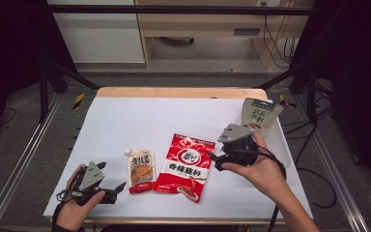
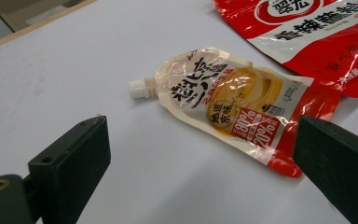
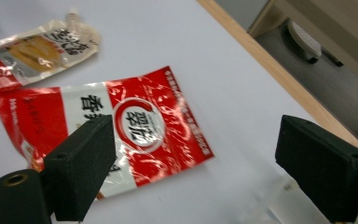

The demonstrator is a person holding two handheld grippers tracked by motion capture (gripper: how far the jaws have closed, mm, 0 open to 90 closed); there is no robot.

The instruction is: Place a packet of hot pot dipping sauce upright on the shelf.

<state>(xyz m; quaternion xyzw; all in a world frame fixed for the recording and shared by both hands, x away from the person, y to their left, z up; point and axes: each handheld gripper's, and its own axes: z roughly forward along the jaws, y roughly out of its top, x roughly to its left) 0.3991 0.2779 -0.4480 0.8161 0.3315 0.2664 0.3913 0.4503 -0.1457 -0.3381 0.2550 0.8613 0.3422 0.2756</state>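
Both tools stand with jaws apart and empty; the left tool [image 1: 118, 187] faces the spouted pouch [image 1: 140, 170] on the table [image 1: 125, 121]; the right tool [image 1: 216, 162] hangs beside the red packet [image 1: 183, 166].

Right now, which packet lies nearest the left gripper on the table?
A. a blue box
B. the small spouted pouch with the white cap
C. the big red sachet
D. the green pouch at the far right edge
B: the small spouted pouch lies just beside the left gripper, whose open jaws frame it in the left gripper view, with the big red sachet beyond it.
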